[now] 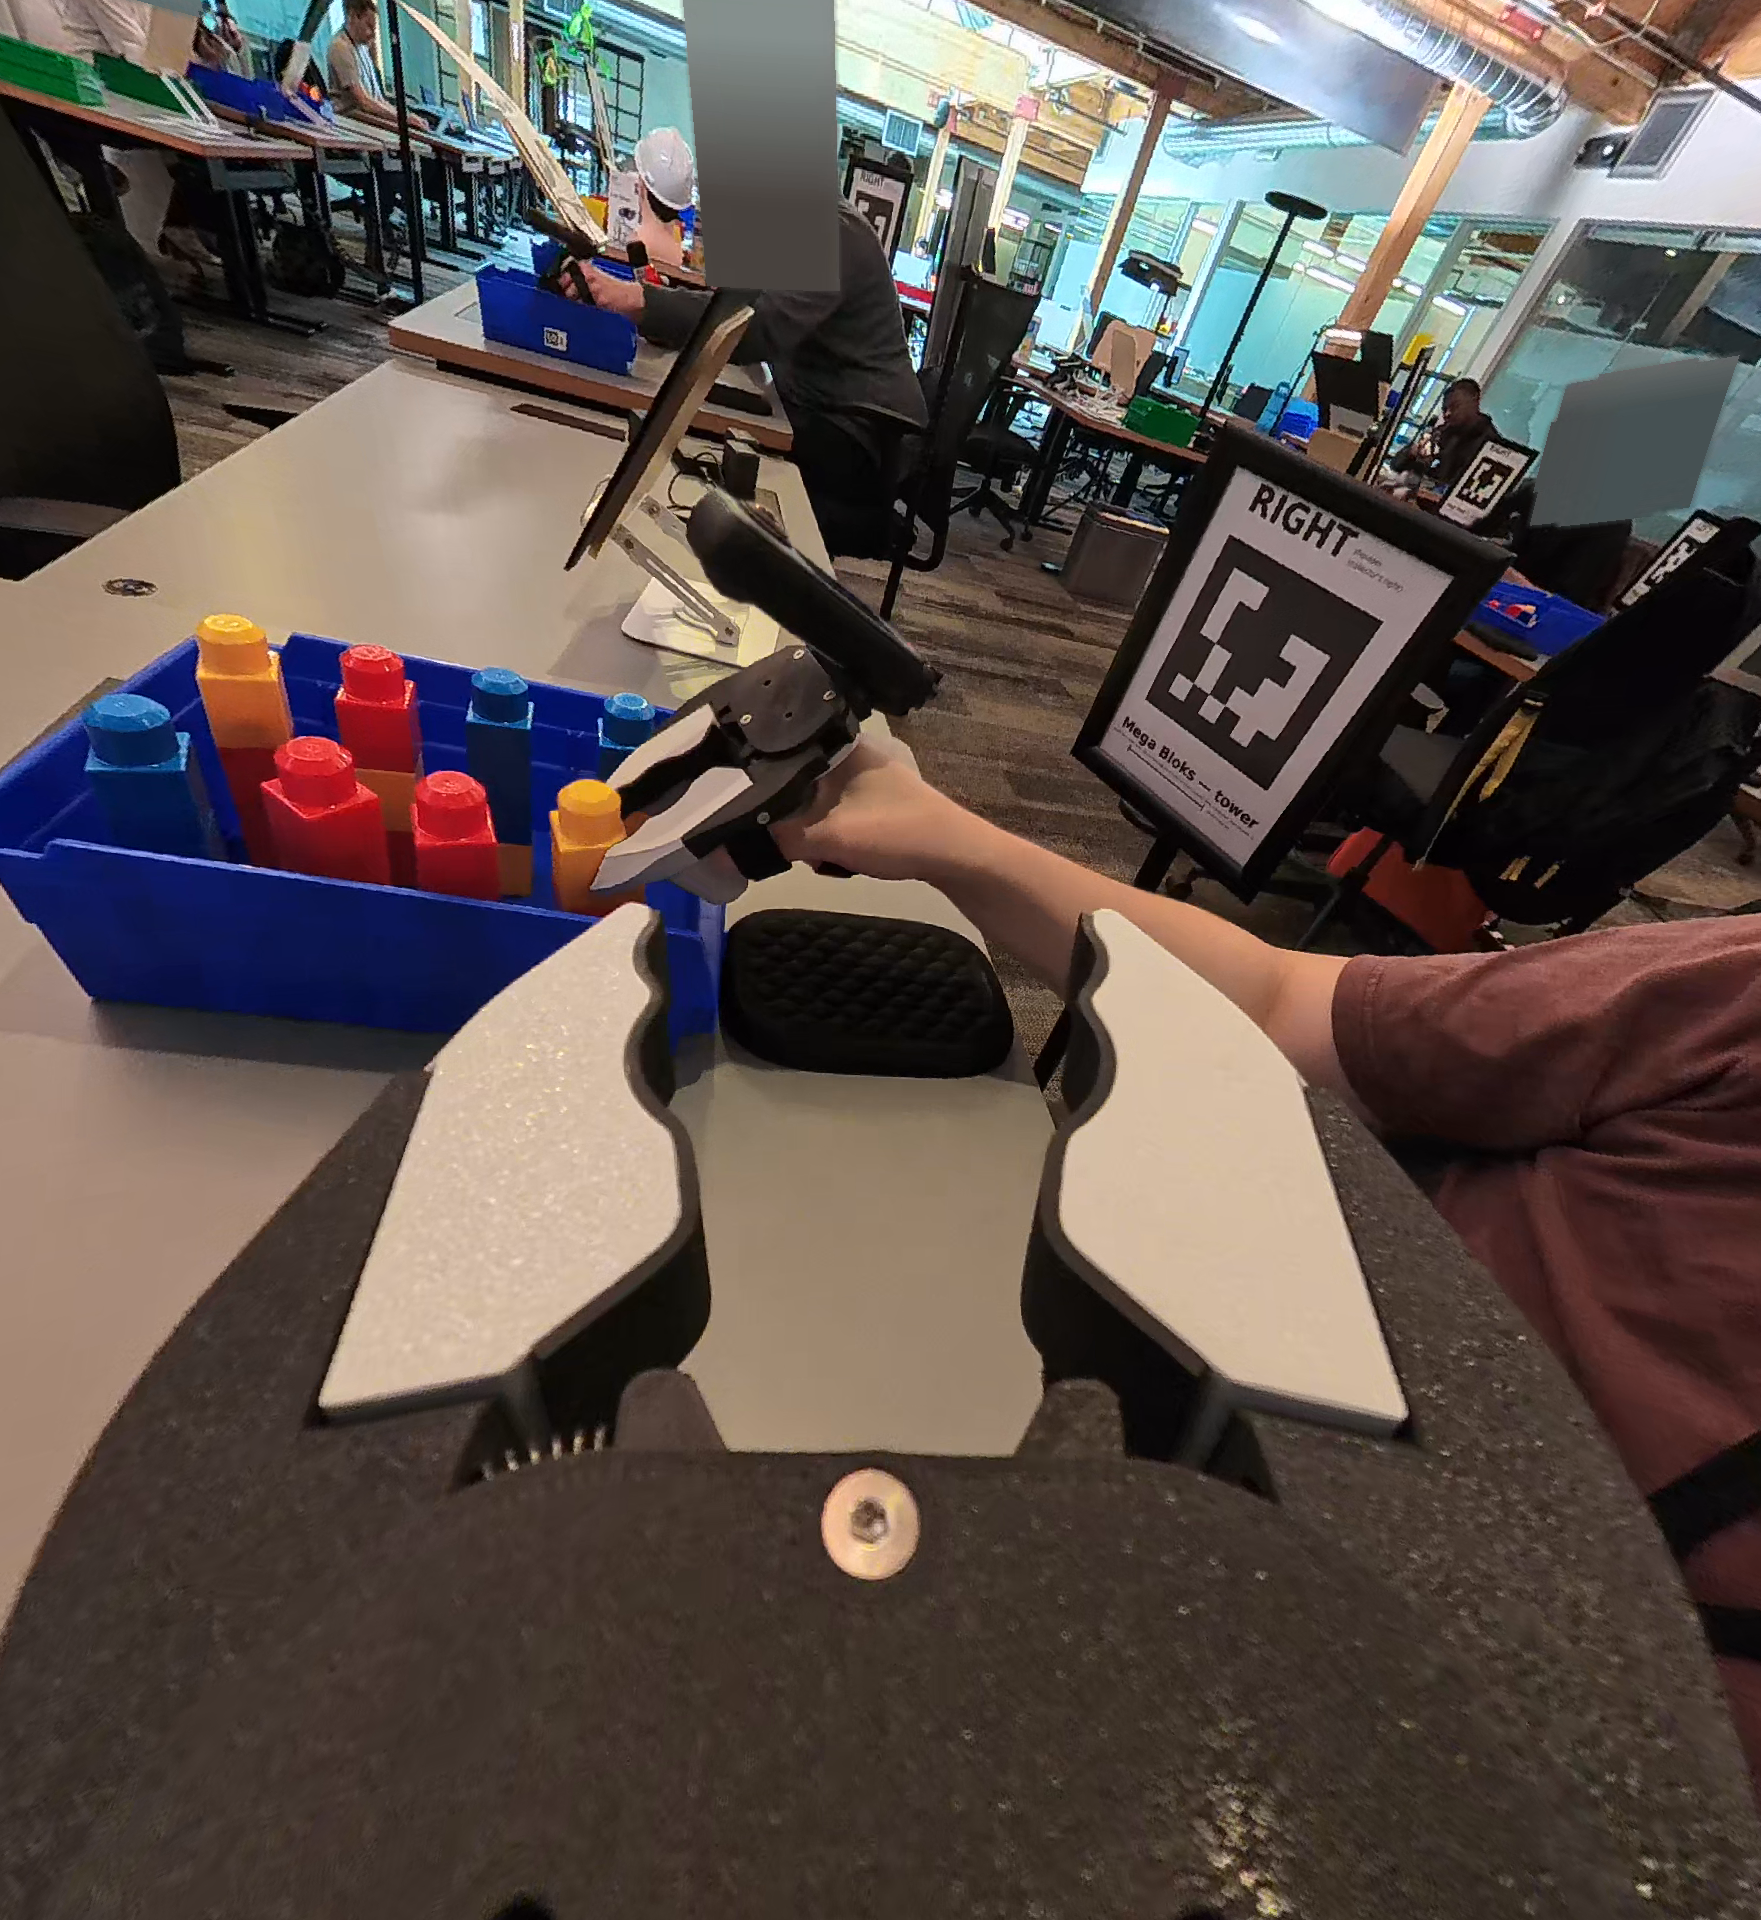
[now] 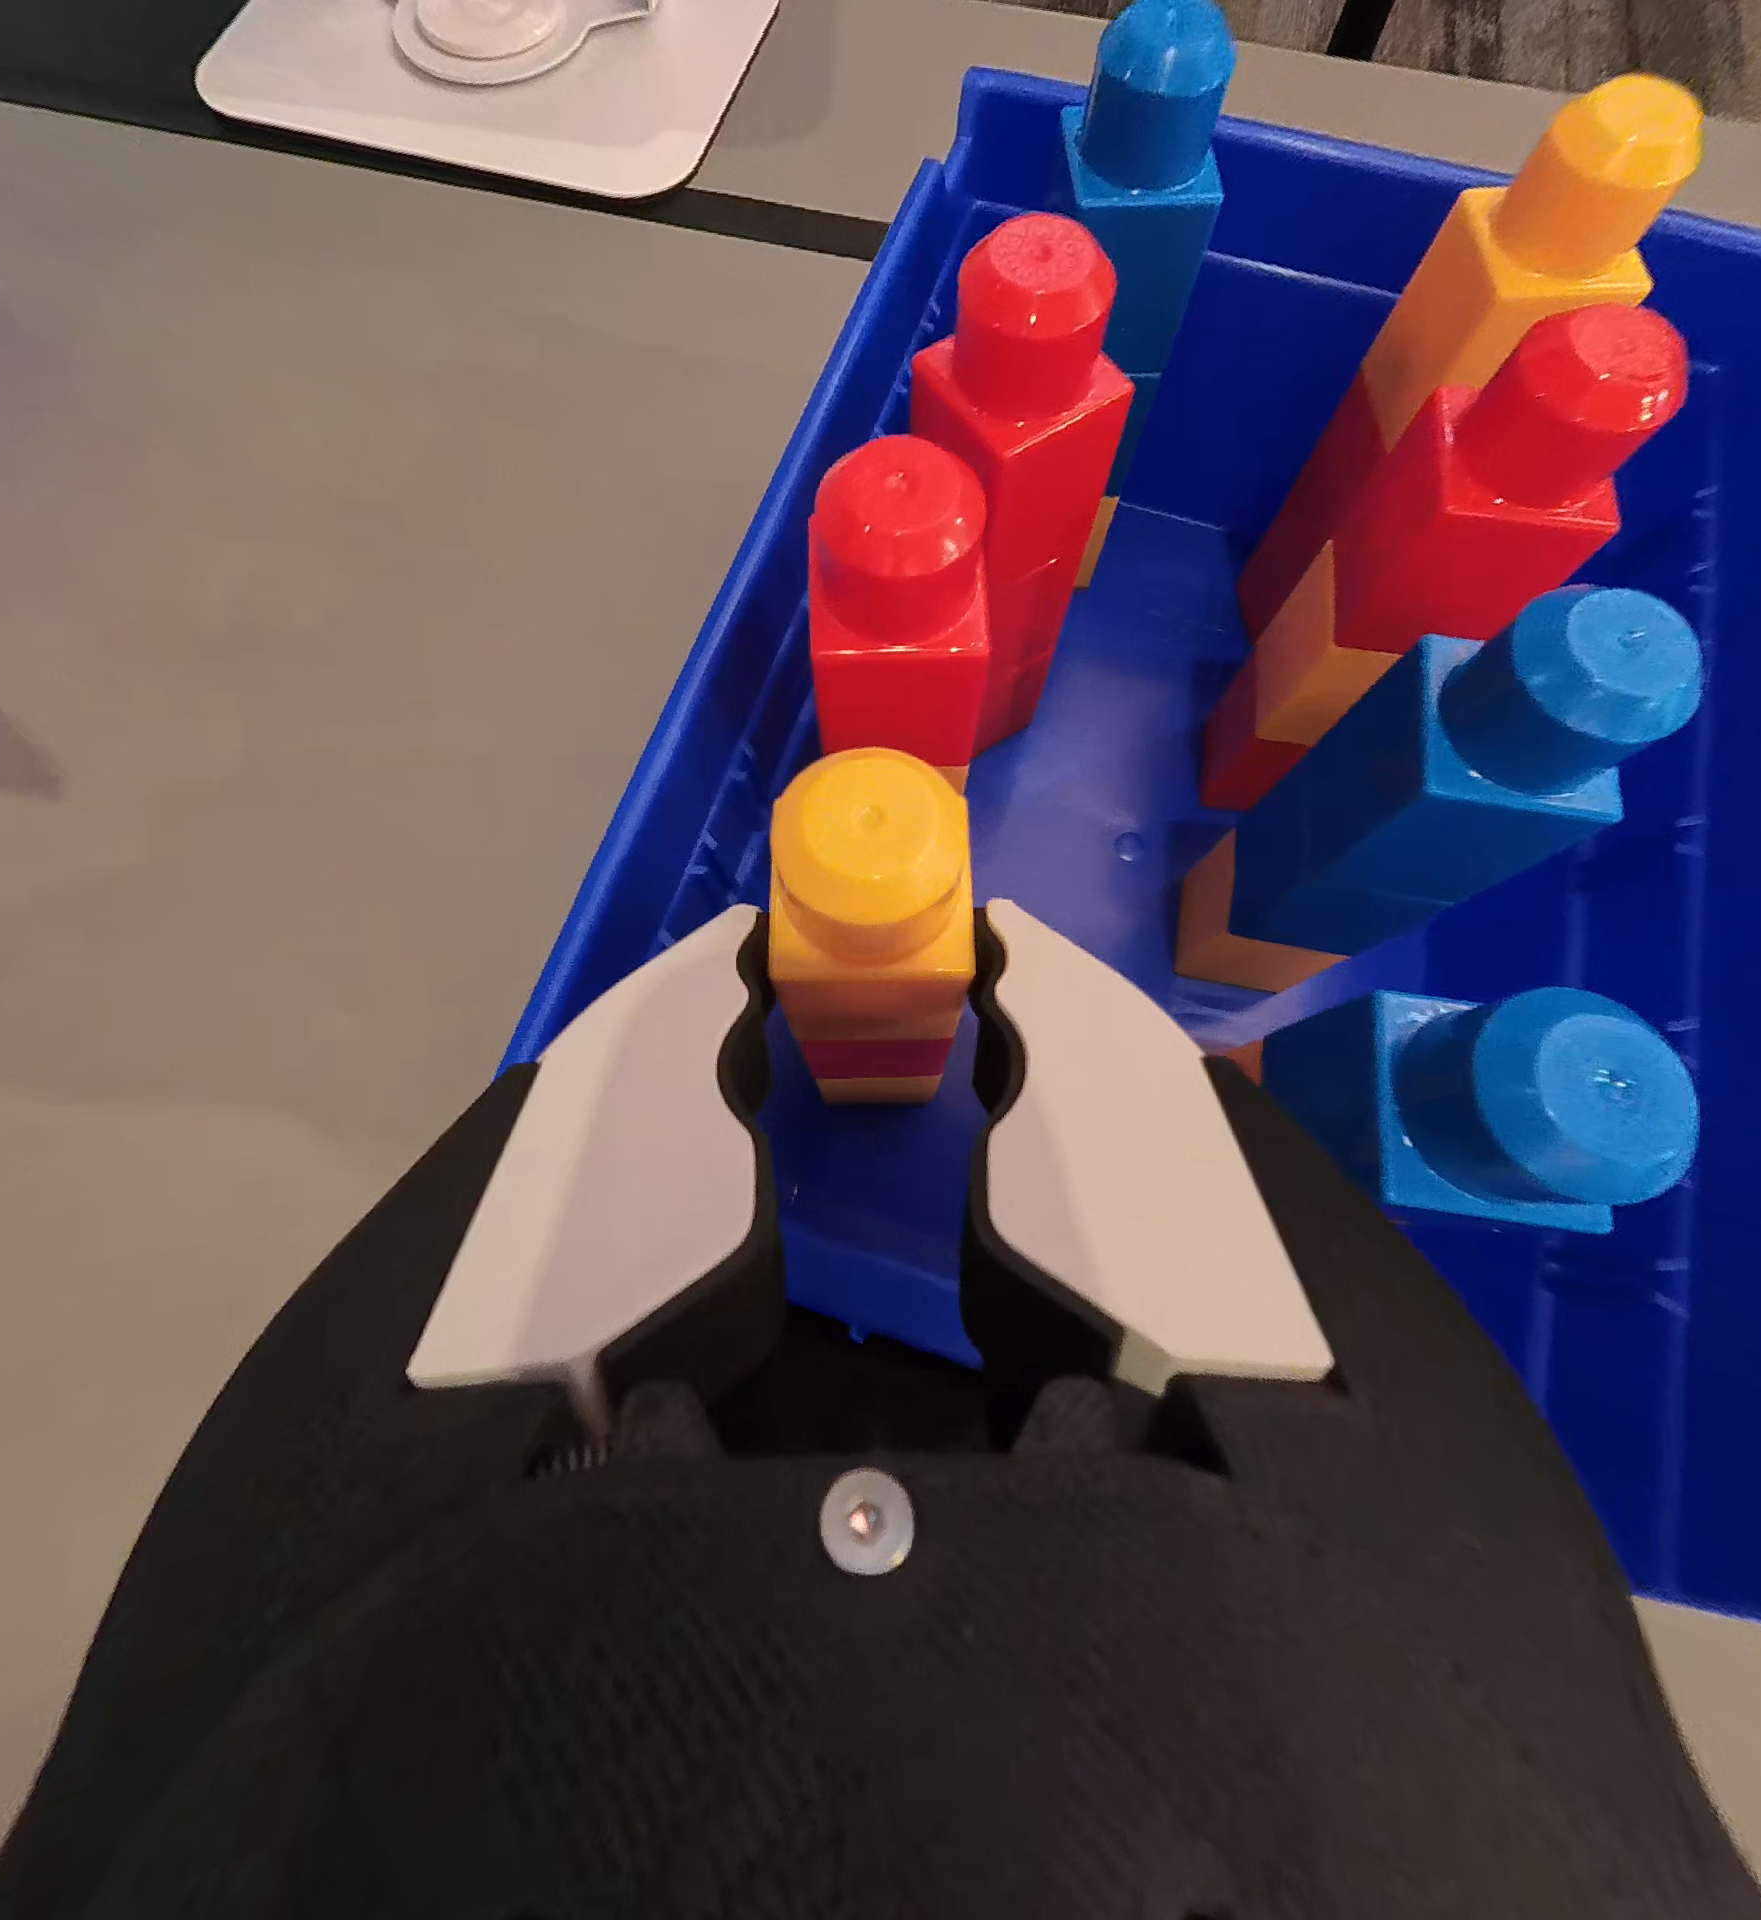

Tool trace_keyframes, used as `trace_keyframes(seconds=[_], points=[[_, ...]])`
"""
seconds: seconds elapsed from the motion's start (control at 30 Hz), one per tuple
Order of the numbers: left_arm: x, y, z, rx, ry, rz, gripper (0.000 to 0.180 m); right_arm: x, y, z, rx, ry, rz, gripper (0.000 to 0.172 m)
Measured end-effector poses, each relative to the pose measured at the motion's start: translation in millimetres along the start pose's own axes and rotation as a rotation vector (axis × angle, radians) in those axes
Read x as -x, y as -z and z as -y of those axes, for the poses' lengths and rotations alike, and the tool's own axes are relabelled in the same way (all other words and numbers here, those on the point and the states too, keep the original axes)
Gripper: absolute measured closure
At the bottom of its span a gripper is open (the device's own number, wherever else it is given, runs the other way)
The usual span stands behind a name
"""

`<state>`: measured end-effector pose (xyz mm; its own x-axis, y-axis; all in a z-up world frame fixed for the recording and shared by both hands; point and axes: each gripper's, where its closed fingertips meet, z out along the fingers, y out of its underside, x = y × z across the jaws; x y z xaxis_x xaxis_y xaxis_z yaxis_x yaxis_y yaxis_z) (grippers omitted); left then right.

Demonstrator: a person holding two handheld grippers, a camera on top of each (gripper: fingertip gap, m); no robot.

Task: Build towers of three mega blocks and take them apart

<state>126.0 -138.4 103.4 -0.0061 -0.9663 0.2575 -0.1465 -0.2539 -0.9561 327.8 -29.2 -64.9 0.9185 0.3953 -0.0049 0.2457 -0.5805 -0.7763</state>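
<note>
A blue bin (image 1: pixel 336 935) on the grey table holds several standing towers of red, blue and yellow mega blocks. My right gripper (image 2: pixel 871 925) reaches into the bin's near end (image 2: pixel 637 935). It is shut on the top yellow block of a yellow-red-yellow tower (image 2: pixel 865 873), with both pads against the block's sides. The left wrist view shows the same grip (image 1: pixel 618 836) on the yellow-topped tower (image 1: pixel 585 831). My left gripper (image 1: pixel 871 935) is wide open and empty above the table, just right of the bin.
A black quilted pad (image 1: pixel 860 992) lies at the table edge beyond my left fingers. A framed marker sign (image 1: pixel 1271 665) stands to the right. A tablet on a stand (image 1: pixel 668 447) is behind the bin, and its white base (image 2: pixel 481 94) also shows. A person's arm (image 1: pixel 1063 883) crosses over. The gap from one gripper's tips to the other's is roughly 30 cm.
</note>
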Motion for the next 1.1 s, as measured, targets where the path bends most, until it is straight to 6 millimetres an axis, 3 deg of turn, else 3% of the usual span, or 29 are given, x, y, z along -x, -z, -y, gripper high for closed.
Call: trace_keyframes(seconds=[0.13, 0.17, 0.23, 0.3, 0.4, 0.47, 0.53, 0.6, 0.7, 0.83, 0.93, 1.0, 1.1], points=[[0.3, 0.1, -1.8, 0.012, 0.007, 0.001, 0.104, 3.9, 3.3, -0.6, -0.009, 0.012, 0.009, 0.134], [0.4, 0.8, -1.6, 0.011, 0.007, 0.001, 0.103, 5.9, 10.4, 2.0, -0.028, 0.013, 0.010, 0.128], [0.9, 4.4, 0.9, 0.002, 0.010, 0.012, 0.102, 11.2, 42.8, 17.6, -0.133, 0.025, 0.016, 0.119], [-0.7, 11.1, 6.7, -0.013, 0.005, 0.036, 0.103, 9.4, 91.6, 38.9, -0.274, 0.033, 0.008, 0.119], [-8.5, 31.1, 22.5, -0.025, -0.071, 0.166, 0.106, -35.3, 160.0, 62.0, -0.413, -0.004, -0.113, 0.125], [-20.2, 53.7, 37.9, -0.051, -0.218, 0.313, 0.106, -80.2, 178.8, 68.0, -0.419, -0.060, -0.172, 0.127], [-23.4, 84.5, 50.6, -0.100, -0.323, 0.518, 0.112, -121.7, 165.7, 63.0, -0.329, -0.141, -0.155, 0.126], [-16.0, 118.5, 54.9, -0.118, -0.393, 0.716, 0.116, -151.4, 132.2, 50.0, -0.182, -0.213, -0.096, 0.124], [18.9, 181.8, 38.4, -0.041, -0.222, 0.997, 0.101, -166.5, 76.1, 29.3, 0.025, -0.285, 0.009, 0.124], [56.5, 282.0, -18.1, 0.123, -0.008, 1.299, 0.099, -178.4, 19.3, -7.8, 0.320, -0.207, -0.028, 0.124], [67.2, 344.4, -68.2, 0.232, 0.189, 1.417, 0.098, -177.8, -10.1, -24.3, 0.442, -0.204, 0.005, 0.123], [70.5, 371.1, -98.9, 0.290, 0.336, 1.444, 0.095, -176.5, -25.1, -30.4, 0.496, -0.232, 0.023, 0.125], [78.4, 384.7, -133.7, 0.300, 0.501, 1.411, 0.098, -180.0, -41.5, -38.3, 0.577, -0.230, 0.003, 0.129]])
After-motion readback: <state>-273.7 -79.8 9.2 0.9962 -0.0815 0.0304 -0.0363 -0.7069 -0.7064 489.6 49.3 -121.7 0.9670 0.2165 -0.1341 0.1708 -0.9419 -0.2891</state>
